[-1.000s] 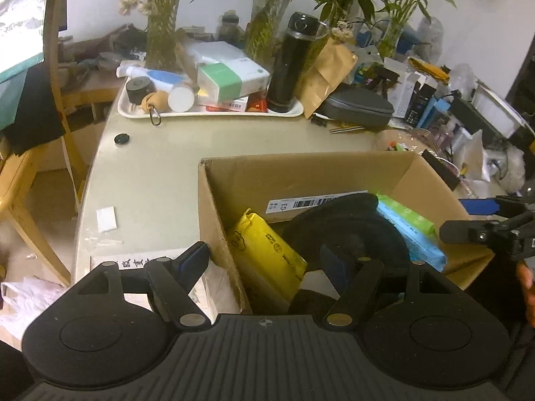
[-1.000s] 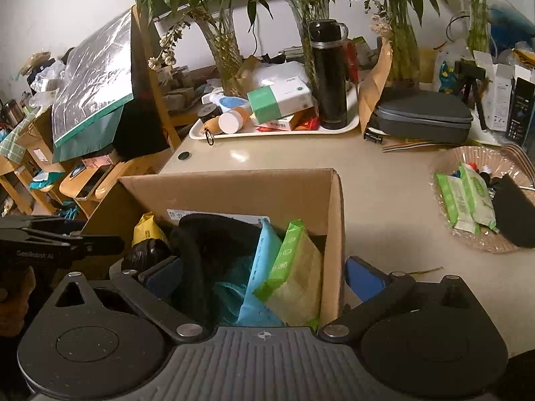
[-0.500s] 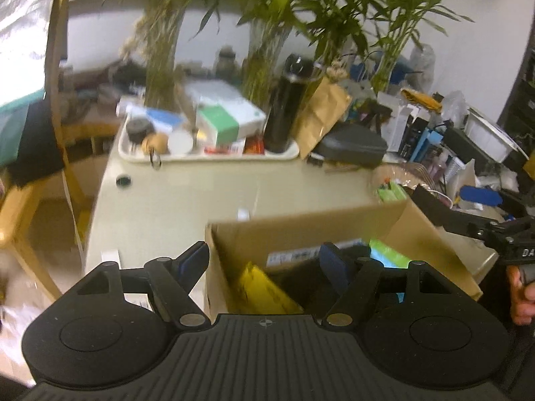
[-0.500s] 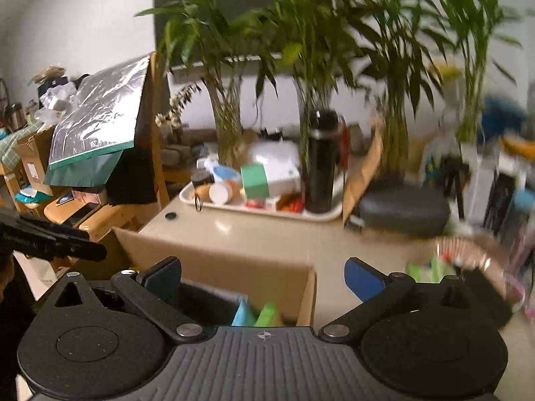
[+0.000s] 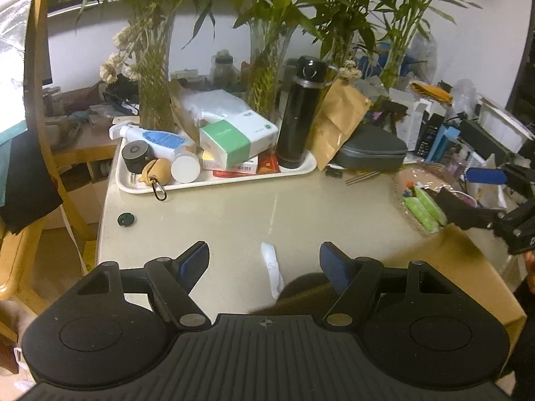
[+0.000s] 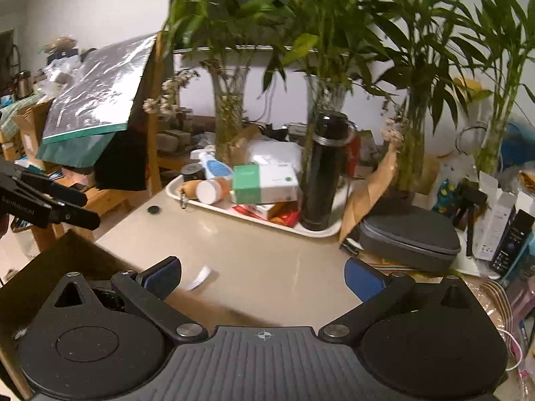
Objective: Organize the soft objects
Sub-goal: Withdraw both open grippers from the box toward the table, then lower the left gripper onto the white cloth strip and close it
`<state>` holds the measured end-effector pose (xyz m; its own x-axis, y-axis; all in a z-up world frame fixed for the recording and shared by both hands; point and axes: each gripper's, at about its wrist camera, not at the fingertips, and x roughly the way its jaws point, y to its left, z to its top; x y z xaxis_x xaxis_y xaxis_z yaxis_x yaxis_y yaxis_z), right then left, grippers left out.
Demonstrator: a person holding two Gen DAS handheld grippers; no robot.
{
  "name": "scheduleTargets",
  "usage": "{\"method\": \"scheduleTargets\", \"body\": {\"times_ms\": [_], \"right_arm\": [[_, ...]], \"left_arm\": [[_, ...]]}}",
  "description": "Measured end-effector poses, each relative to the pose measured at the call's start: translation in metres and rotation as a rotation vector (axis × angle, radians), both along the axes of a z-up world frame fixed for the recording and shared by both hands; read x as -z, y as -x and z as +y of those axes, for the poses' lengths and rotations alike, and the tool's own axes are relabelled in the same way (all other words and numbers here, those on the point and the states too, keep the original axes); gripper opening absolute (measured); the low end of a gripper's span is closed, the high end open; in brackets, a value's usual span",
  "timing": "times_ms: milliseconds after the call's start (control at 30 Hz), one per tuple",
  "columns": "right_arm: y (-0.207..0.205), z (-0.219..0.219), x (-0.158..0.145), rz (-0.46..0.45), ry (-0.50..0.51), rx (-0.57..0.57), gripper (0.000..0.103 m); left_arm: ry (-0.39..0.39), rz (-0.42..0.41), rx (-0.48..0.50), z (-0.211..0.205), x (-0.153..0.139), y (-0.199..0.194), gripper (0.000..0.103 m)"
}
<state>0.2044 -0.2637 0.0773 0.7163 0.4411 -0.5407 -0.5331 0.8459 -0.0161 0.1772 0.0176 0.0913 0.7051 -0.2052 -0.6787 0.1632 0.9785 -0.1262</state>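
Observation:
My left gripper [image 5: 264, 260] is open and empty above the beige table [image 5: 301, 214], just past the cardboard box [image 5: 451, 267] at the lower right. A dark rounded item [image 5: 301, 285] shows blurred at the box's near edge; its other contents are hidden. Green soft packets [image 5: 423, 209] lie in a wicker basket [image 5: 401, 180] at the right. My right gripper [image 6: 262, 275] is open too, with nothing between its fingers; the box [image 6: 67, 260] is at its lower left. Each gripper appears in the other's view: the right gripper [image 5: 474, 197], the left gripper [image 6: 50, 200].
A white tray [image 5: 217, 182] at the back holds a black flask [image 5: 297, 113], a green-and-white carton [image 5: 234, 137] and bottles. A grey case [image 5: 367, 148] and vases of plants stand behind. A white paper slip [image 5: 271, 267] lies on the table. A wooden chair [image 5: 36, 133] stands left.
Both grippers have lifted and drawn back from inside the box; it has slid to the bottom of both views and the table's far side now fills them. Both stayed open.

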Motion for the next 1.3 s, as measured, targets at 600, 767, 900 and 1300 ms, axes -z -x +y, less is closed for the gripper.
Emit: {"method": "scheduleTargets", "body": {"times_ms": [600, 767, 900, 1300], "right_arm": [[-0.063, 0.001, 0.016, 0.014, 0.099, 0.007, 0.103], [-0.075, 0.005, 0.023, 0.023, 0.127, -0.020, 0.103], [-0.081, 0.006, 0.028, 0.033, 0.149, -0.037, 0.103], [-0.105, 0.008, 0.041, 0.093, 0.146, -0.055, 0.103]], "left_arm": [[-0.056, 0.120, 0.087, 0.006, 0.040, -0.063, 0.071], [-0.054, 0.149, 0.128, 0.007, 0.047, -0.075, 0.070], [-0.019, 0.179, 0.179, 0.009, 0.054, -0.084, 0.069], [0.014, 0.313, 0.305, 0.006, 0.087, -0.117, 0.052]]}}
